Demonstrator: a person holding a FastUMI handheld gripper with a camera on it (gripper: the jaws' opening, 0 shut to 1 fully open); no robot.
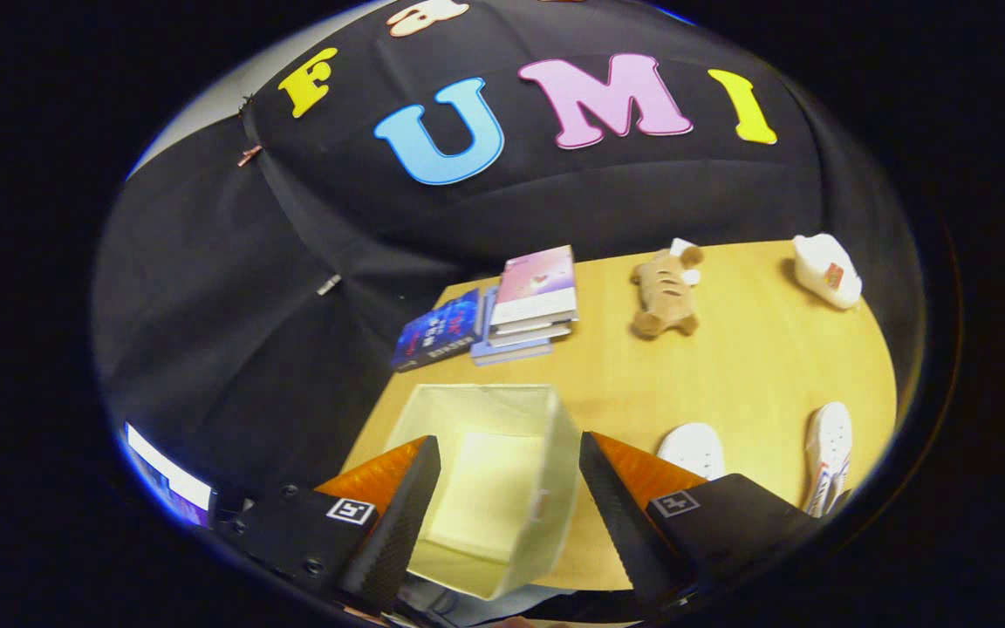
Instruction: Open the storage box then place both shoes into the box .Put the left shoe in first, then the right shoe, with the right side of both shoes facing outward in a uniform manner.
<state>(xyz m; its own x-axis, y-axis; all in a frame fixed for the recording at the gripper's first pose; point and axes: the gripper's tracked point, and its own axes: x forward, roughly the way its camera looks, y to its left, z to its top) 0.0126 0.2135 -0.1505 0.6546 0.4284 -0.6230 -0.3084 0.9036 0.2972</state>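
Note:
A cream fabric storage box (546, 436) stands open on the wooden table (755, 366), its hollow inside showing bare. My gripper (509, 467) hovers above it, open, with the box's mouth lying between and below the two fingers and nothing held. Two white shoes lie on the table to the right of the fingers: one shoe (693, 449) close beside the right finger, partly hidden by it, and another shoe (830, 458) with striped side farther right near the table edge.
Beyond the box a stack of books (530, 301) and a dark blue book (440, 331) lie at the table's far left. A brown plush toy (666, 292) and a white object (827, 270) sit at the back. The table's left edge runs close to the box.

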